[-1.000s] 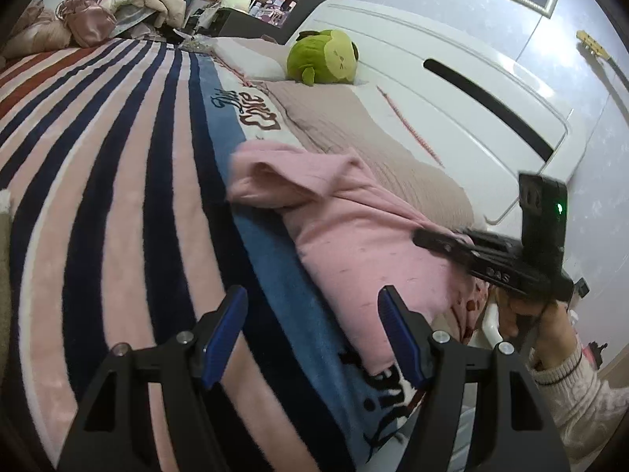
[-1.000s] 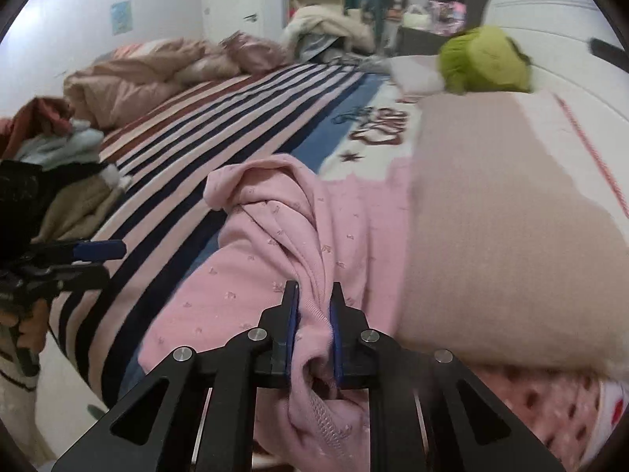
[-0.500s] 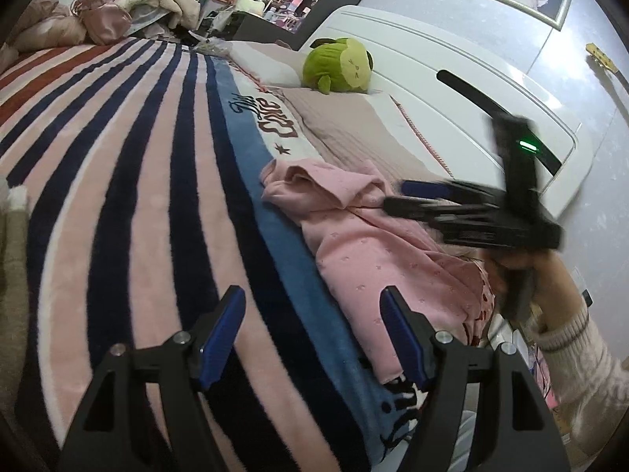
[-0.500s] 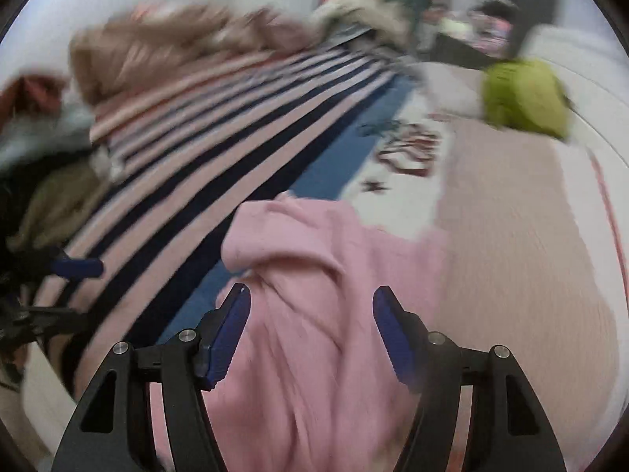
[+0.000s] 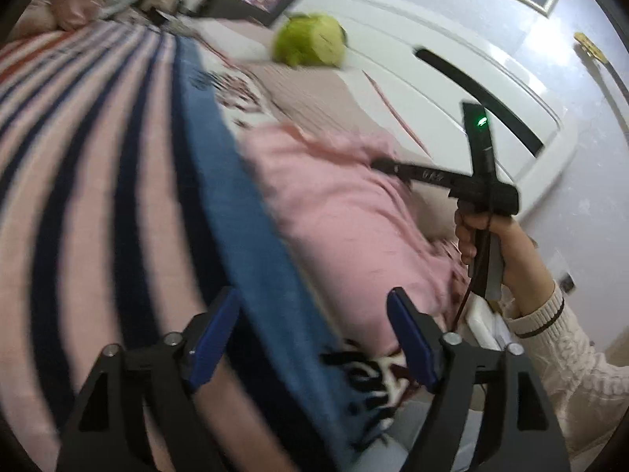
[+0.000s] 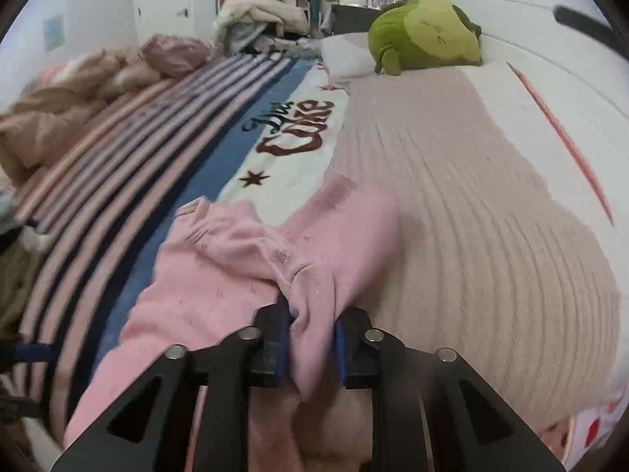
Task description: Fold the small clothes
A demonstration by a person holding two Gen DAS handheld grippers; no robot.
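Observation:
A small pink garment lies bunched on the striped blanket near the bed's edge; it also shows in the right wrist view. My right gripper is shut on a fold of the pink garment near its collar. In the left wrist view the right gripper reaches over the garment's far side. My left gripper is open and empty, low over the blanket's blue band, just short of the garment's near end.
A green plush toy sits by the white headboard. A beige ribbed cover lies right of the garment. Piled clothes and bedding lie at the far left. The bed's edge is near my left gripper.
My right gripper went from shut to open, moved forward, and is now shut on the pink garment further up. My left gripper has stayed open and shifted closer to the garment.

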